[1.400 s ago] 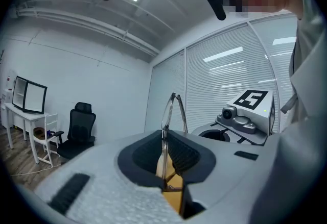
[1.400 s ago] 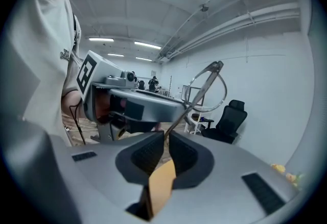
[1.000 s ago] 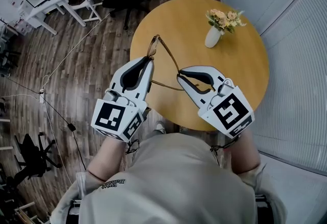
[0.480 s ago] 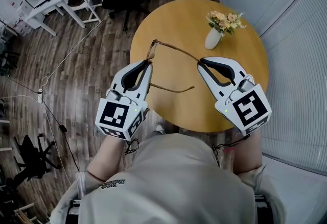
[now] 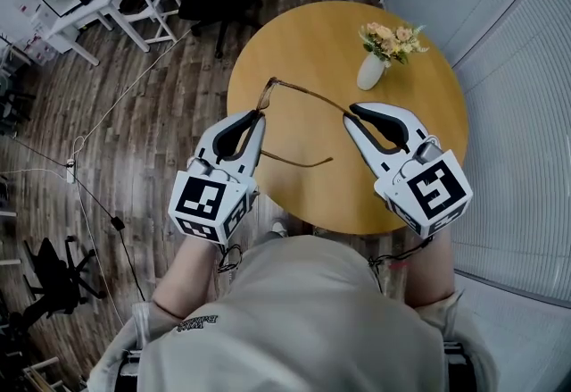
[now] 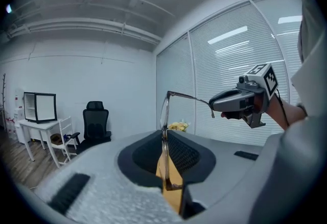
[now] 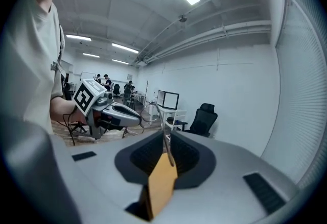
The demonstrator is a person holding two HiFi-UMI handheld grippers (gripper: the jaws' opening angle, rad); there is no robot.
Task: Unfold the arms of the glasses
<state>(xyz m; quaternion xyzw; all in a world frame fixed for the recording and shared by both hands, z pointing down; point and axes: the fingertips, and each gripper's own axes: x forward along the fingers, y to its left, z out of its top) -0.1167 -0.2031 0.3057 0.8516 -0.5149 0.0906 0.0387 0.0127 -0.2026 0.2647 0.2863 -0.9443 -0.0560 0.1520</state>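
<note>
I have the glasses (image 5: 268, 94) held up between my two tools above the near-left part of the round wooden table (image 5: 312, 29). My left gripper (image 5: 260, 116) is closed down to a narrow gap on the front of the frame. In the left gripper view the thin rim stands upright between the dark pads, pinched there, with the lens edge rising above the jaws. My right gripper (image 5: 350, 113) is likewise nearly shut, its pads pressed on the tip of the far temple arm (image 5: 308, 95). In the right gripper view that slim brown bar runs straight up out of the narrow slot between the jaws. This arm stretches in a long line from the frame's corner across to my right tool, swung well away from the lenses. The near temple arm (image 5: 299, 158) trails from under my left jaws toward the right, and its curved tip is free; I cannot tell whether it touches the tabletop. The two tools are well apart, both tips pointing away from me. Beyond them, toward the table's far right, stands a white vase (image 5: 370, 67) of pale flowers (image 5: 391, 35), clear of the glasses.
</note>
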